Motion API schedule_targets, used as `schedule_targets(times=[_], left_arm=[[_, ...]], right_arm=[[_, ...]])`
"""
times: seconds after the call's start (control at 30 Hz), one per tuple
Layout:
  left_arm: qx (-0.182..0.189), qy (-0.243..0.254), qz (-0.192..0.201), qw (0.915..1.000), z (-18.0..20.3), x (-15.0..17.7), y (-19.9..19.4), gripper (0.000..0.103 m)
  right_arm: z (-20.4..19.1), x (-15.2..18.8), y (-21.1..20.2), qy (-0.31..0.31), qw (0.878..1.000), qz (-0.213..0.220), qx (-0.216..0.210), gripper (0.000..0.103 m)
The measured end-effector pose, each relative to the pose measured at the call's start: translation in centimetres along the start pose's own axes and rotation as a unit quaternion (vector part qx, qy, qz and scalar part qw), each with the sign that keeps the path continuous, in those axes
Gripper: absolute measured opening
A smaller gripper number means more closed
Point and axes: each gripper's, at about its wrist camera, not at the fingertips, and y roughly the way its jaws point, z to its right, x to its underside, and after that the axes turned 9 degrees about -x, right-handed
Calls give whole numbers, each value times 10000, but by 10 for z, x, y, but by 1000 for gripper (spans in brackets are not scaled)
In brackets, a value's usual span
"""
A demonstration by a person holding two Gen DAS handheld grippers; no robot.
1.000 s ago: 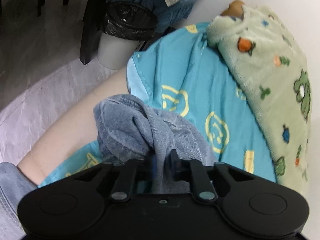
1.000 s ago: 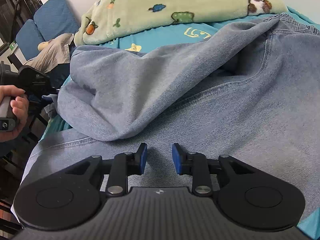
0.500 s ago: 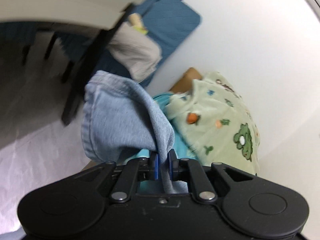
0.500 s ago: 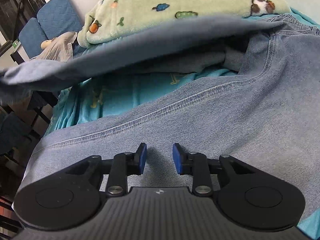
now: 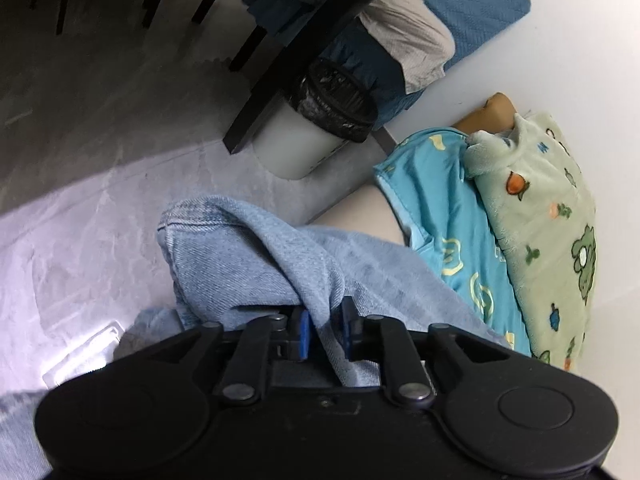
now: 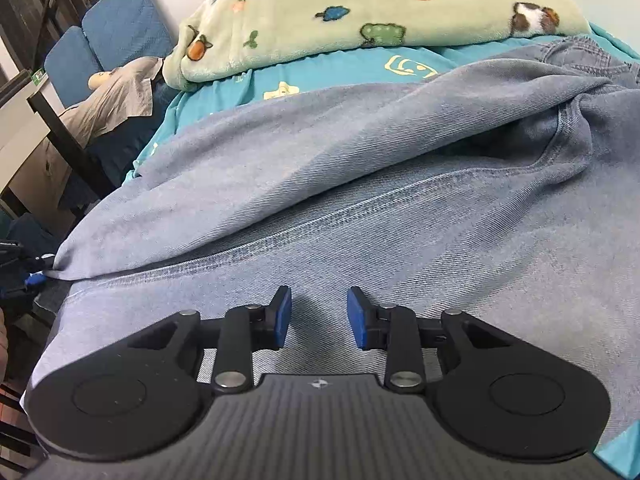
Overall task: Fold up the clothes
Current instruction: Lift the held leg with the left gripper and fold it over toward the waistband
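Light blue jeans (image 6: 360, 208) lie on a bed with a turquoise sheet (image 6: 360, 64). One leg is folded over the other, with a long seam running across. My left gripper (image 5: 323, 330) is shut on the hem end of a jeans leg (image 5: 240, 256), held past the bed's edge above the floor. It also shows at the far left of the right wrist view (image 6: 32, 278), gripping the leg's tip. My right gripper (image 6: 319, 314) is open and empty, just above the near leg's denim.
A green fleece blanket (image 6: 360, 12) with cartoon prints lies along the wall side of the bed. Beside the bed are a white bin with a black liner (image 5: 316, 120), a dark table leg (image 5: 296, 52) and a blue seat with grey cloth (image 5: 412, 36).
My left gripper lifted the jeans leg high, then lowered it and pulled it outward. The leg now lies stretched flat over the other leg. My right gripper has not moved.
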Motion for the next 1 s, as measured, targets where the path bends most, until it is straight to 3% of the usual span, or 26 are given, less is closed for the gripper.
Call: schedule_targets(times=[0.03,0.1,0.17,0.3,0.4,0.53,0.77,0.83,0.87,0.93,0.97,1.0], left_arm=[[23,-48,-37,10000,-1,1,0,27],[158,-251,-121,9995,-7,1,-2,50],[390,-689,-280,9965,-16,1,1,64],[621,-1550,-377,9852,-32,3,8,64],[881,-2159,-437,9715,-41,1,14,64],[1328,-2355,-523,9613,-44,-8,22,64],[1497,-2530,-651,9536,-40,-17,62,64],[1540,-2451,-552,9556,-39,-21,66,62],[1561,-2411,-499,9566,-38,-23,69,56],[1646,-2345,-440,9571,-37,-27,69,32],[1653,-2252,-410,9593,-36,-30,68,14],[1684,-2136,-349,9616,-33,-33,66,9]], right_arm=[[0,0,0,-10,10000,-11,-13,35],[-1,-1,-1,12,10000,-42,-42,35],[0,0,-3,19,9999,-60,-85,35],[-1,2,-6,7,9999,-94,-97,35],[1,3,-7,-2,9999,-117,-122,35],[2,3,-8,55,9998,-131,-156,36],[1,2,-4,18,9998,-120,-129,37],[0,3,-2,-23,9999,-104,-101,38],[-1,3,-1,-60,9999,-92,-84,39],[-3,3,1,-124,9999,-58,-51,41],[-4,3,2,-151,9999,-45,-39,41],[-5,3,4,-181,9998,-30,-30,42]])
